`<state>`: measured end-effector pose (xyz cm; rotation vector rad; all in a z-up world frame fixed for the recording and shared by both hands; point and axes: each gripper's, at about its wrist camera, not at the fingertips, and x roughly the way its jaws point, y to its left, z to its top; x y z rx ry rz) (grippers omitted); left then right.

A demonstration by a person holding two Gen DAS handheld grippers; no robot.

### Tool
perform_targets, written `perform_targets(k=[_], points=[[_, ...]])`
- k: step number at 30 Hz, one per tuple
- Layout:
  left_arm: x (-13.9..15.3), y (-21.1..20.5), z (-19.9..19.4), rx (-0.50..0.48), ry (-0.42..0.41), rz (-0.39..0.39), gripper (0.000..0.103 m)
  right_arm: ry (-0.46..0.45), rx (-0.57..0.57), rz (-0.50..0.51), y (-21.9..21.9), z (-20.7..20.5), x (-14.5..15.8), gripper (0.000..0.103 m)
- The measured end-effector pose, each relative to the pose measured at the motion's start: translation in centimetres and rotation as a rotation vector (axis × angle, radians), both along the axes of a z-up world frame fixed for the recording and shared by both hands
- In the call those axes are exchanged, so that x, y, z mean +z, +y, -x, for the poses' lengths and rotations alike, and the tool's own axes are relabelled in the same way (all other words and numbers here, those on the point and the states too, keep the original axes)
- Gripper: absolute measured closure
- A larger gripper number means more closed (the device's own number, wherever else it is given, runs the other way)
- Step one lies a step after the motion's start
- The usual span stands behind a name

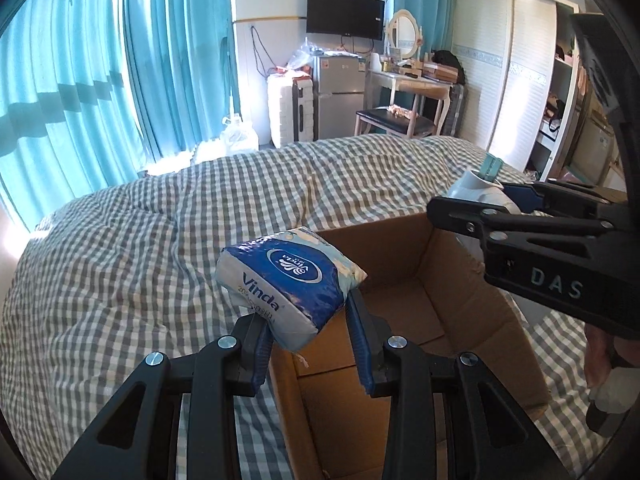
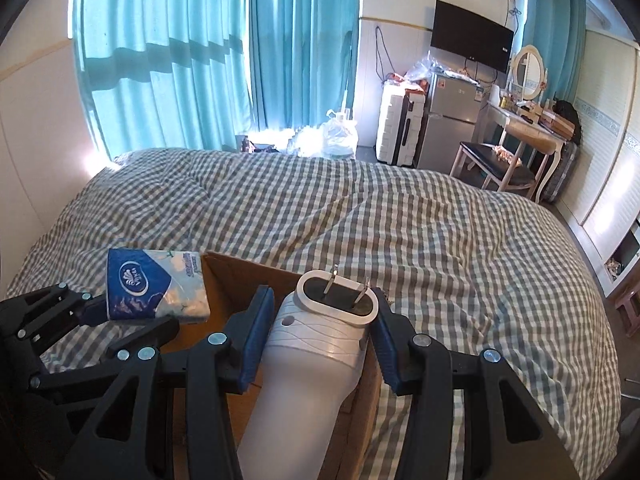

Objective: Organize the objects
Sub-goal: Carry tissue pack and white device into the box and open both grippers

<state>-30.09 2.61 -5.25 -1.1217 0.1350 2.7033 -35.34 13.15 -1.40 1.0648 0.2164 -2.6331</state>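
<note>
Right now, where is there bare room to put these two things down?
The cardboard box looks empty inside. The checked bedcover lies bare from the box out to the curtains and the bed's foot. It is crowded only above the box, where the left gripper holds the tissue pack and the right gripper the white plug-in device.

Between blue-padded black fingers (image 1: 362, 344), a blue and white tissue pack (image 1: 286, 280). The plug device (image 2: 320, 344) is white with a black face. Brown box (image 1: 400, 400), grey-white checked bed (image 1: 140, 248), teal curtains (image 1: 120, 60).
</note>
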Motion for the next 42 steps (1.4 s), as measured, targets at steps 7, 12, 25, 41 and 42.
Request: perform_targets(k=[7, 12, 25, 41, 42], points=[[-2.6, 1.6, 2.2, -0.041, -0.049, -0.030, 0.068, -0.029, 0.007, -0.011, -0.3, 1.7, -3.0, 0.056], [-3.8, 1.9, 2.6, -0.069, -0.063, -0.028, 0.068, -0.043, 0.015, -0.012, -0.5, 1.5, -4.3, 0.056], [-5.8, 0.4, 2.5, -0.070, -0.105, -0.009, 0.062, -0.076, 0.020, -0.009, -0.4, 1.3, -5.5, 0.055], [-1.3, 0.7, -1.0, -0.044, -0.029, -0.029, 0.025, -0.011, -0.024, 0.079, 1.7, -1.7, -0.6, 0.034], [-0.7, 0.8, -1.5, -0.039, -0.018, -0.026, 0.022, -0.002, -0.025, 0.080, 1.8, -2.2, 0.0, 0.033]])
